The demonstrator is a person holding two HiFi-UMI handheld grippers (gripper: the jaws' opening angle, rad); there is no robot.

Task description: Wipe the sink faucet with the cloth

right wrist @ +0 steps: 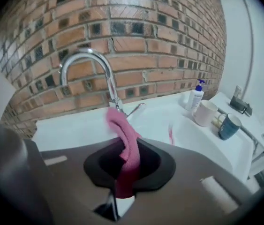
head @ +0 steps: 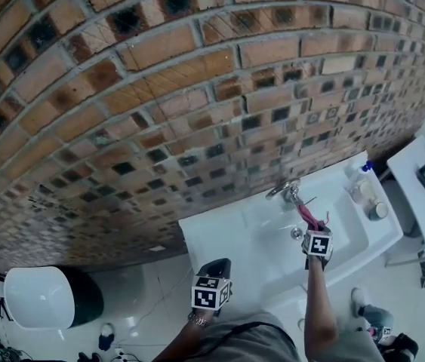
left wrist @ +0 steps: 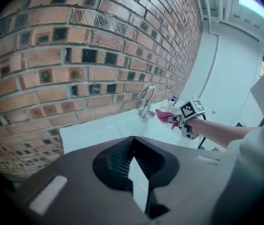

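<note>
A chrome gooseneck faucet [right wrist: 87,60] rises at the back of a white sink [head: 269,243], against a brick wall. My right gripper [right wrist: 122,191] is shut on a pink cloth [right wrist: 127,144], whose free end flops up toward the faucet's base without clearly touching it. In the head view the right gripper [head: 314,231] hovers over the basin just in front of the faucet [head: 284,189], with the cloth [head: 310,217] between them. My left gripper [head: 218,265] hangs off the sink's front left corner. Its jaws meet on nothing, and it [left wrist: 139,182] points toward the faucet [left wrist: 148,100].
A pump bottle [right wrist: 196,97], a white cup [right wrist: 206,112] and a dark blue mug [right wrist: 229,125] stand on the sink's right ledge. A white side shelf [head: 420,202] with small items stands further right. A white rounded fixture [head: 38,296] sits low at the left.
</note>
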